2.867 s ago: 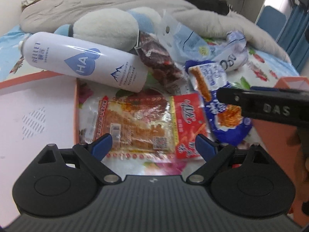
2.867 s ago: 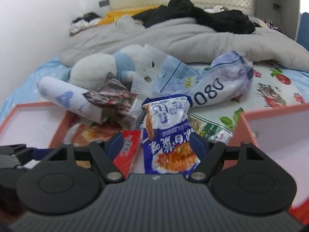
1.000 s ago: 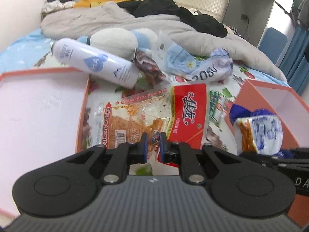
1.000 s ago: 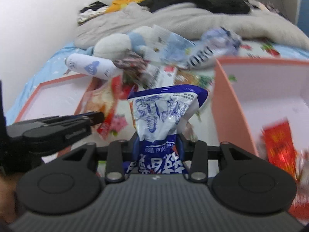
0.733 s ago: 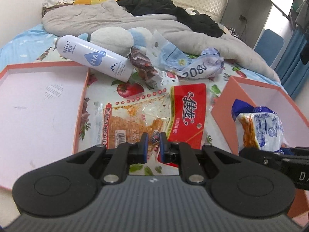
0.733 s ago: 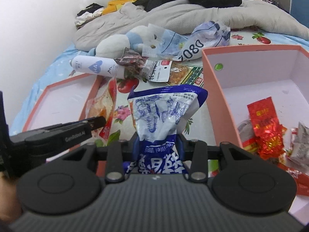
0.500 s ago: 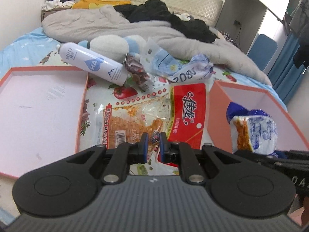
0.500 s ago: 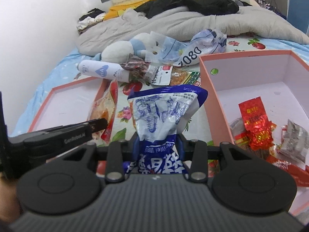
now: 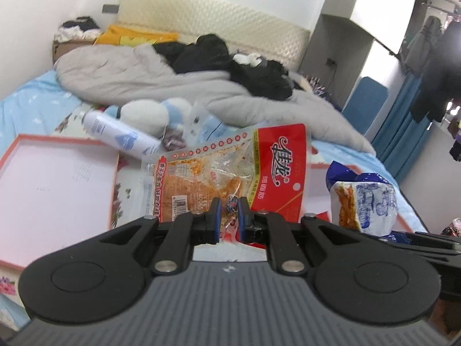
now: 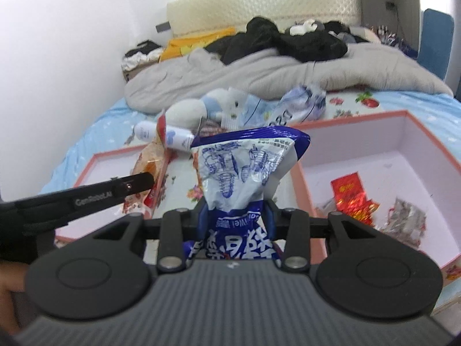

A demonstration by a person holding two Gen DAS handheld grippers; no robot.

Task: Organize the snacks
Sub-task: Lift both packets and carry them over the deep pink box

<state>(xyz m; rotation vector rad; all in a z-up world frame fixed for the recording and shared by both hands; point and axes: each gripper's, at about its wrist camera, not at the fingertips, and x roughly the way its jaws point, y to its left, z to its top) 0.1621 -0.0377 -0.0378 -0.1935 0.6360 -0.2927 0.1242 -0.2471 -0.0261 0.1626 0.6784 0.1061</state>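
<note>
Left wrist: left claw point(image 9: 229, 212) pinching red-and-clear flat snack packet point(image 9: 230, 173) by edge, lifting clear; right claw point(image 10: 236, 216) clenching blue-white crinkled bag point(image 10: 245, 170), probably heading for pink-walled box point(image 10: 403, 150).

Blue snack bag point(image 10: 245, 173): lower end hidden behind right claw body. Red-orange snack packet point(image 9: 230, 173) hides most of pink box point(image 9: 319, 170) behind it. Silver wrappers point(image 10: 406, 216) beside red packets point(image 10: 350, 196) blurred, unidentifiable.

The left gripper point(image 9: 229, 206) and the right gripper point(image 10: 236, 216) both clamp tight, level, side by side, pointing toward the far side.
</note>
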